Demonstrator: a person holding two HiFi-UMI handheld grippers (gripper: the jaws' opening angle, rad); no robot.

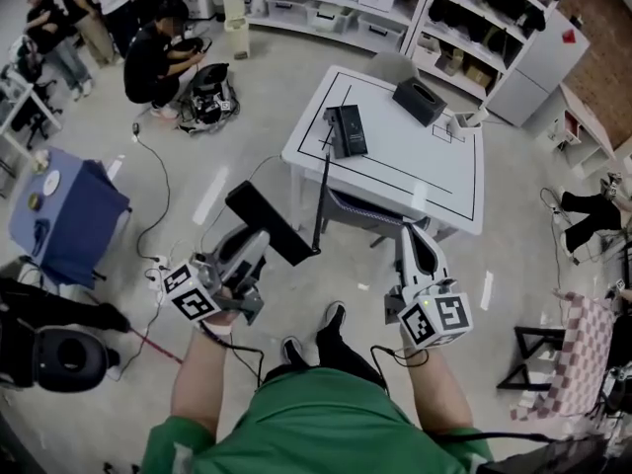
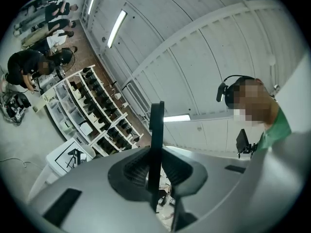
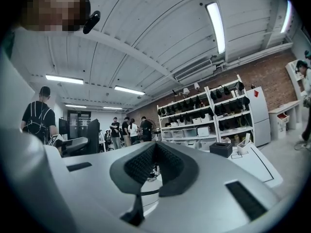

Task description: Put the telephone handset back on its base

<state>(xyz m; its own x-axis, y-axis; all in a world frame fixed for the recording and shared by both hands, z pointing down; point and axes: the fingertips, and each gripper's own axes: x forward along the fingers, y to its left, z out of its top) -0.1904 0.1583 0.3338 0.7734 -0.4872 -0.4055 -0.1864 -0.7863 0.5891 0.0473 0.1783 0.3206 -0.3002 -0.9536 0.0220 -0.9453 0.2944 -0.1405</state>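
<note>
In the head view my left gripper (image 1: 259, 241) is shut on the black telephone handset (image 1: 269, 221), which lies crosswise in its jaws above the floor. A black cord (image 1: 323, 191) runs from the handset up to the phone base (image 1: 347, 131), which sits near the left edge of the white table (image 1: 415, 171). The left gripper view shows the handset (image 2: 156, 140) edge-on, clamped between the pads and sticking up past them. My right gripper (image 1: 411, 233) hangs in front of the table's near edge, shut with nothing in it. Its pads (image 3: 141, 166) meet in the right gripper view.
A black box (image 1: 420, 100) and a white cup (image 1: 466, 121) stand at the table's far side. A grey chair (image 1: 367, 215) is tucked under the near edge. A blue-covered table (image 1: 64, 215) stands left and shelving (image 1: 326, 3) behind. People (image 1: 158, 57) crouch at top left.
</note>
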